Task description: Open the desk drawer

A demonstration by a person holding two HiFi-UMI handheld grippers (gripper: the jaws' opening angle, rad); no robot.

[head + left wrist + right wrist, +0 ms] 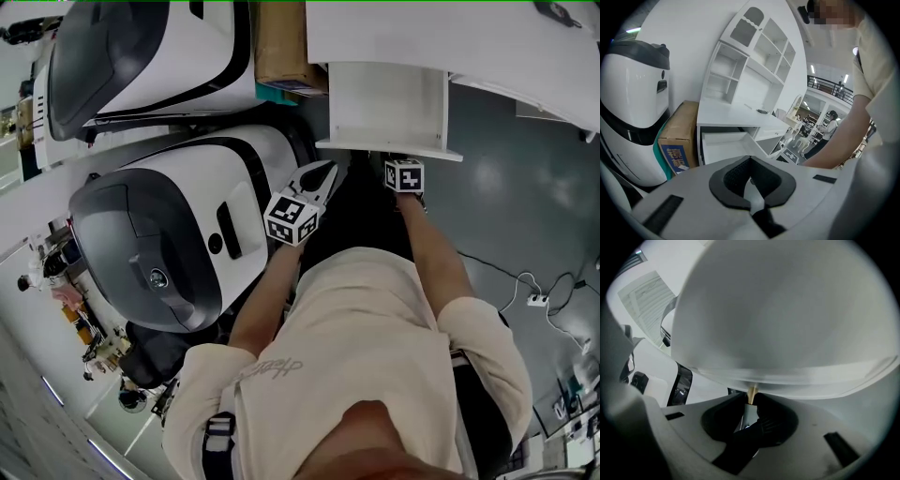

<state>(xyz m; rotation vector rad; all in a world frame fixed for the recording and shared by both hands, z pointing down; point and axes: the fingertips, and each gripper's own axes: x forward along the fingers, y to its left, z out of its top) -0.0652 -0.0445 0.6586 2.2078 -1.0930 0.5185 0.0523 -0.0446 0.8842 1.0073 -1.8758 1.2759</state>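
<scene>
Right gripper view shows the right gripper (752, 399) with its jaws clamped on the small brass knob (752, 391) at the centre of the frame, under the white drawer front. In the head view the drawer (380, 103) sits at upper middle, already drawn well out of the desk (422, 33). The left gripper (323, 176) hangs just left of it, tips together, holding nothing. I'd say the pull is nearly finished. Next comes a straight, level draw, stopping short of the runners' end, then letting go.
</scene>
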